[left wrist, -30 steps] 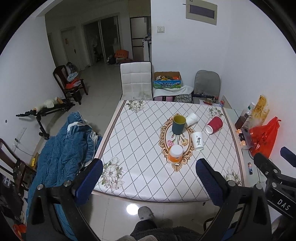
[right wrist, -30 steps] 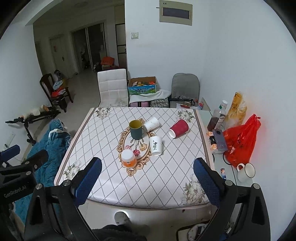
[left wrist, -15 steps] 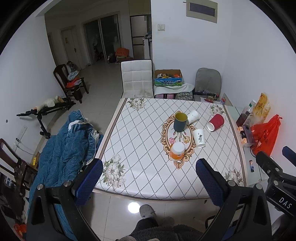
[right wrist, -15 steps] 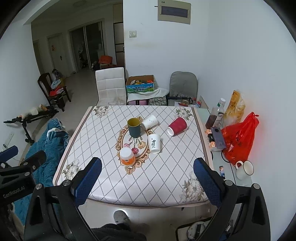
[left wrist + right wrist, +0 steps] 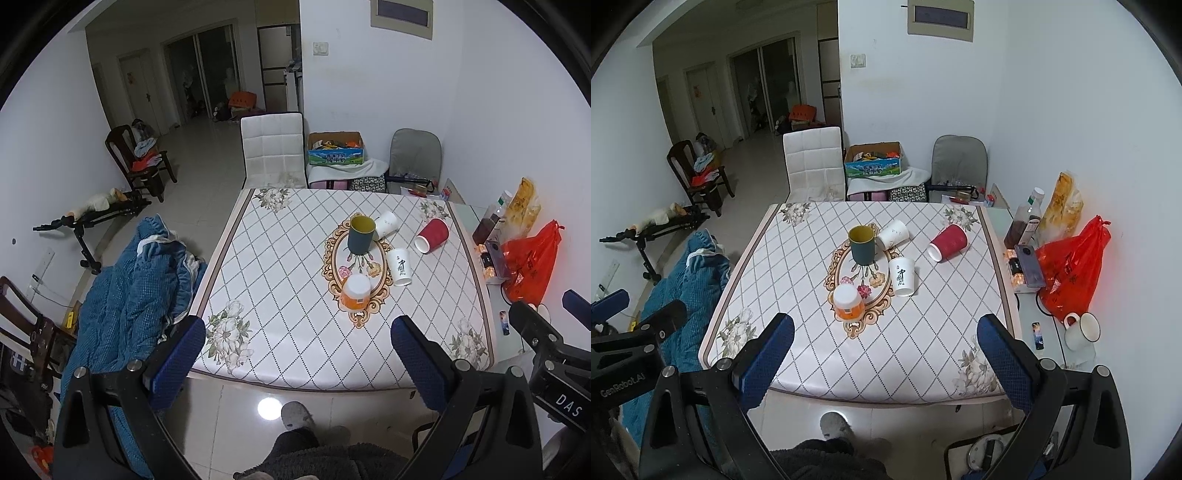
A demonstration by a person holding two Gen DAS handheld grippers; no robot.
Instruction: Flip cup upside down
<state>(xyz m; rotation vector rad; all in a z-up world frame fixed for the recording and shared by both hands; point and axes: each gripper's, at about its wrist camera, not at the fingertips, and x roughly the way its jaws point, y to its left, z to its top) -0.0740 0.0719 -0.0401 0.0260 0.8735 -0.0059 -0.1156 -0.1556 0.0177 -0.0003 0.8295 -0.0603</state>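
Both cameras have pulled back from the square table with the white diamond-pattern floral cloth (image 5: 280, 295) over the last second – it sits smaller and higher in each view, more floor showing at the near edge. Cups haven't shifted.

Left gripper (image 5: 297, 350) – blue-padded fingers wide apart, nothing between them, hanging short of the table's near edge. Right gripper (image 5: 884, 349) – same, spread wide and empty, also off the near edge.

On the cloth's oval medallion:
- dark green mug with yellow inside (image 5: 361, 235) upright, mouth up, at the far end
- white paper cup with faint print (image 5: 386, 224) on its side, touching the mug's right flank
- white paper cup with black calligraphy (image 5: 400, 266) just right of the medallion, looks to be lying with its mouth toward the camera
- red ribbed paper cup (image 5: 431, 235) on its side, well right of the mug, mouth pointing near-left
- orange plastic cup with white base (image 5: 355, 292) upside down at the medallion's near end

Off-table, right side: red plastic bag (image 5: 1071, 267) and white enamel mug (image 5: 1082, 329) on a glass side surface. Blue quilted blanket (image 5: 125, 295) is heaped left of the table.
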